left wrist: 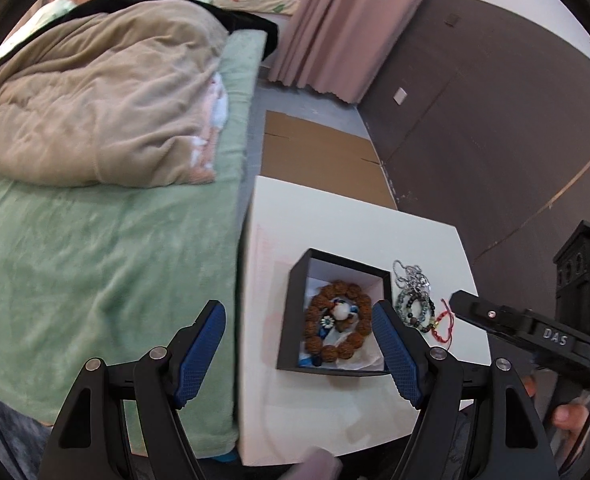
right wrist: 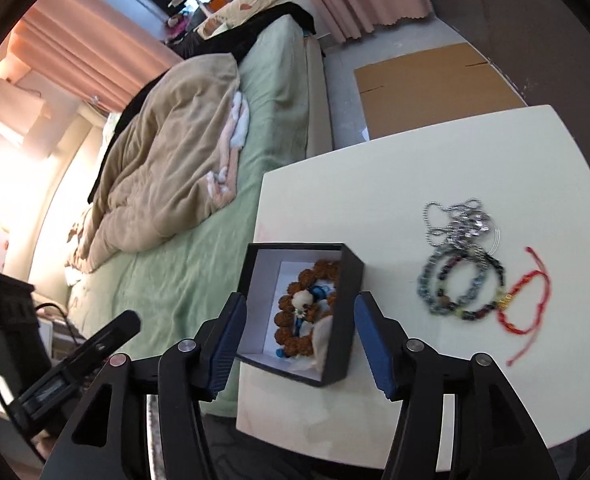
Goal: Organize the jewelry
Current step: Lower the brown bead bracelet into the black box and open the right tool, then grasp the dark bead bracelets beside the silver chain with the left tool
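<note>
Left wrist view reads "DAS" on the right hand-held gripper [left wrist: 461,302]; both hand-held grippers spread wide, holding nothing.

Open box [right wrist: 337,312] top; bracelets [right wrist: 461,288] just beside

Soft, even daylight fills the room. In the right wrist view a strong glare burns out the window wall [right wrist: 3,168] at the left. Both views bend hard at the edges and sit inside a dark round border. The bracelets [right wrist: 461,286] on the white table [right wrist: 435,152] are smeared by motion blur. Shadows under the black box [left wrist: 291,320] are faint.
</note>
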A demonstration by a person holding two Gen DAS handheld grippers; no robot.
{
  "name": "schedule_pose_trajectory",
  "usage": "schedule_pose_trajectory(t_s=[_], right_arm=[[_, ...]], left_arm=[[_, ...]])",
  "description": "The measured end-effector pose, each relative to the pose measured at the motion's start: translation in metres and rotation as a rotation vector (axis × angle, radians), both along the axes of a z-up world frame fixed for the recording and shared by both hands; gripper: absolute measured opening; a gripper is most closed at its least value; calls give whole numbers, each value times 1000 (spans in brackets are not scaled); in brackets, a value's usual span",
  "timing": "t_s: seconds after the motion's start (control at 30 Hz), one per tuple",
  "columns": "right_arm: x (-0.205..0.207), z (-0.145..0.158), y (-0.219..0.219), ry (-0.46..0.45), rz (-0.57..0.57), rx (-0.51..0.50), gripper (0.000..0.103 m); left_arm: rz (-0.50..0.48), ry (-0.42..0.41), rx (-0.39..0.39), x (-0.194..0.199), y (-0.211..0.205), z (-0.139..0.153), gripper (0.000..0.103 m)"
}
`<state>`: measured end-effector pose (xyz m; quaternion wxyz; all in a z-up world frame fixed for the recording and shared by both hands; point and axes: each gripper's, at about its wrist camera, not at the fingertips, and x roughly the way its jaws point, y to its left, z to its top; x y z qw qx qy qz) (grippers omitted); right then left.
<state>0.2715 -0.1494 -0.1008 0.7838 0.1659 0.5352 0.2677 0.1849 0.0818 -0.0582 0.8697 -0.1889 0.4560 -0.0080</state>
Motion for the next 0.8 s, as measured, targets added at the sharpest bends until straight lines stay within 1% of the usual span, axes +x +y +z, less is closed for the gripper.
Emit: schedule_pose_trajectory(t_s=[0.23,0.27,0.3,0.37,0.53,0.6,0.8], right_arm=[[-8,2,-47,-10,-59,-27,58],[-10,2,-55,-13,-71,-30,62],[-11,1,-63,-13,-85,-30,68],[-13,-3,-79,-10,-115,-22,72],[-16,-14,-111,22,-165,-6,73],[-17,-17,-123,23,-188,-6,73],[-21,-23,-158,24,-261,3,73]], left_arm=[[-79,6,4,16,-38,-2,76],[-94,10,3,19,-44,-3,76],[-107,15,6,22,-51,-4,76],[-135,20,11,26,-64,-6,76],[-202,32,29,37,-98,-9,76],[-239,41,34,42,-114,-11,76],[-307,65,70,55,-148,-19,75]])
